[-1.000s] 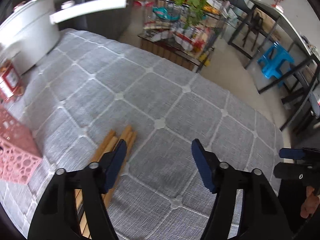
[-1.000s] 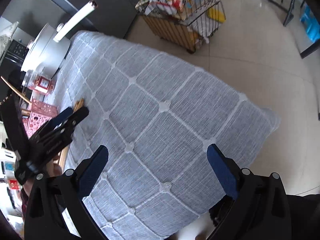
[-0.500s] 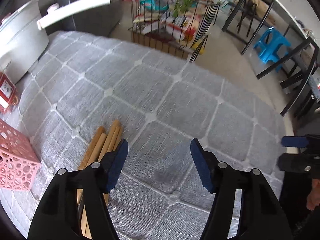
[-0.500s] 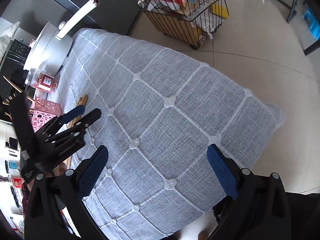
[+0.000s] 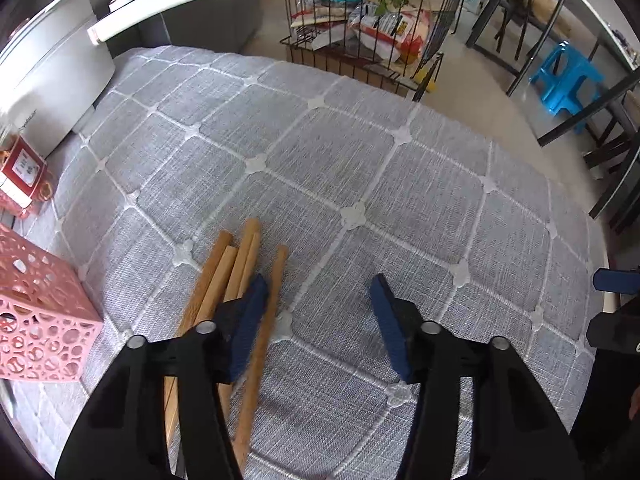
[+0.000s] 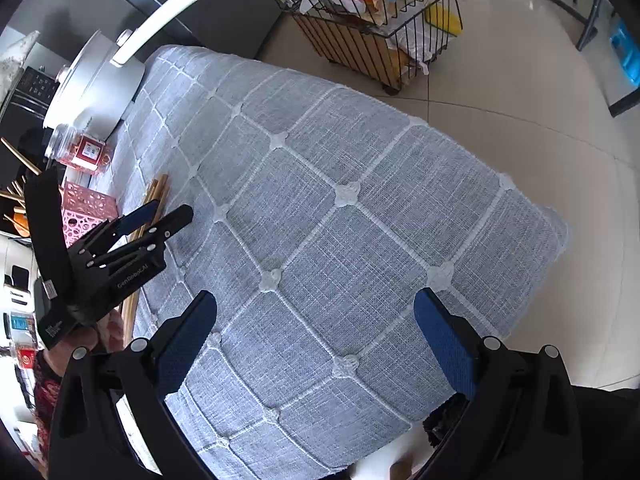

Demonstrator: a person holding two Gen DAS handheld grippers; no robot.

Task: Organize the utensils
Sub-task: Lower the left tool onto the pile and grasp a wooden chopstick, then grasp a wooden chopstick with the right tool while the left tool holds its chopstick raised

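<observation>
Your left hand-held gripper (image 5: 320, 312) is wide open and holds nothing. Look at the bottom left of the left wrist view. The wooden sticks (image 5: 236, 276) lie there on the grey cloth of the surface (image 5: 400, 200). They are long and thin, and they run from the bottom of the frame up toward the middle, leaning a bit to the right. That is almost the same way your left hand-held gripper points. Its left finger (image 5: 248, 320) sits right over the bunch. One stick peeks out just inside that finger, and the others lie outside it, to the left. I cannot tell if the finger touches them. So the sticks are not in the middle of the gap yet. I think you need to slide a little to the left to get them between both fingers.

Your right hand-held gripper (image 6: 316, 340) is wide open too and holds nothing. In its view the sticks are far off at the left edge, under your left hand-held gripper, so your left hand is much nearer to them.

A little farther, at the left edge of the left wrist view, stands the pink basket (image 5: 36, 320) with holes. It is near the sticks but apart from them, and looks like a good home for them. Farther still, in the upper left, is a red-label jar (image 5: 22, 172), then a white pot (image 5: 48, 76).
</observation>
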